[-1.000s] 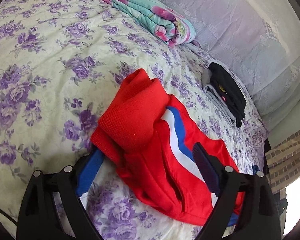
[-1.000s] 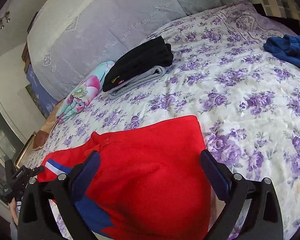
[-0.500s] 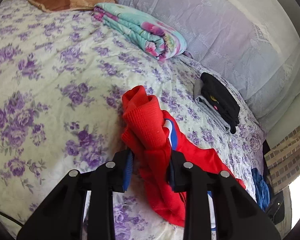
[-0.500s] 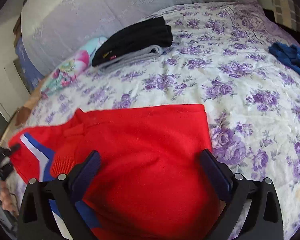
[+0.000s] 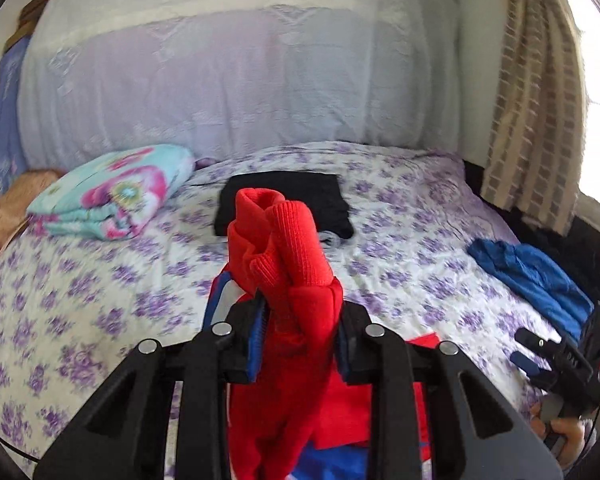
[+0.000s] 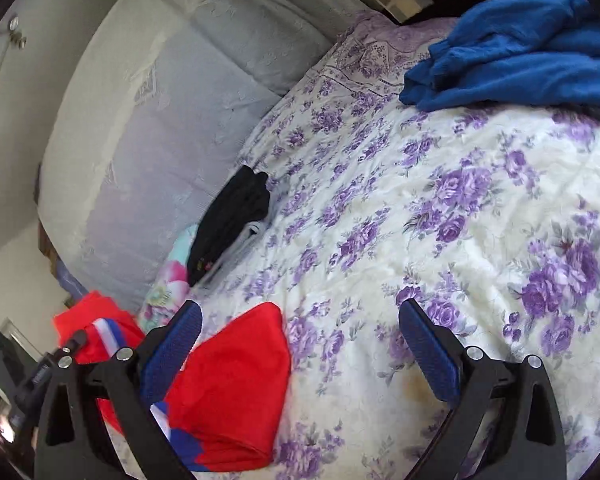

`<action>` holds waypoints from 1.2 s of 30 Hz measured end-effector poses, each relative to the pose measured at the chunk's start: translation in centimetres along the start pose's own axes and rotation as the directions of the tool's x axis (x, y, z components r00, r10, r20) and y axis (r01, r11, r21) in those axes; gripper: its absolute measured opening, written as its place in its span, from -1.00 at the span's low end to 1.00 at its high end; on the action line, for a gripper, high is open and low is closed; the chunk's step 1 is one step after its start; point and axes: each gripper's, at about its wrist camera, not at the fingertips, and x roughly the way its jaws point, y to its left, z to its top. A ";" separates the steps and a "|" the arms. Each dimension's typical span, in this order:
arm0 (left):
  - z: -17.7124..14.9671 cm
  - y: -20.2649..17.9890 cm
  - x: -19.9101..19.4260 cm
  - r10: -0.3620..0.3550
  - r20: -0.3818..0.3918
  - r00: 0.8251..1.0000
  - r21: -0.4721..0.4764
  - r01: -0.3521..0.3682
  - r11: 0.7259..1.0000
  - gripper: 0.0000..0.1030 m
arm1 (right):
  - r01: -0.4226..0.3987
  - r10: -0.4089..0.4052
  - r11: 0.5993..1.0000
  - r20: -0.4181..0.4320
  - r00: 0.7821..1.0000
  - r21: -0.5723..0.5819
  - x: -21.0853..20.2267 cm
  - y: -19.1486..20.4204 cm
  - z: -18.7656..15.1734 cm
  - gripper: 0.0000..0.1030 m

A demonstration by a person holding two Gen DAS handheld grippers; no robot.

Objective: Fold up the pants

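The red pants (image 5: 284, 264) with a blue and white side stripe lie bunched on the floral bedspread (image 5: 400, 256). My left gripper (image 5: 300, 340) is shut on the ribbed red cuff end and holds it lifted above the bed. In the right wrist view the rest of the red pants (image 6: 236, 384) lies flat at lower left. My right gripper (image 6: 300, 352) is open and empty over the bedspread (image 6: 460, 200), its left finger (image 6: 172, 348) above the red fabric. It also shows in the left wrist view (image 5: 556, 360) at right.
A folded black and grey stack (image 5: 284, 200) and a rolled floral blanket (image 5: 112, 192) lie near the padded headboard (image 5: 240, 80). A crumpled blue garment (image 6: 516, 48) lies at the bed's far right edge. A curtain (image 5: 532, 100) hangs at right.
My left gripper closed on the red cuff, lifted it and swung to face the headboard. My right gripper moved right, off most of the red fabric, and stayed open.
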 end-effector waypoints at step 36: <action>-11.8 4.3 6.8 -0.161 -0.403 0.901 -0.222 0.074 0.972 0.92 | 0.138 -0.338 0.838 -0.304 0.891 -0.528 9.5 6.5 -2.4 0.93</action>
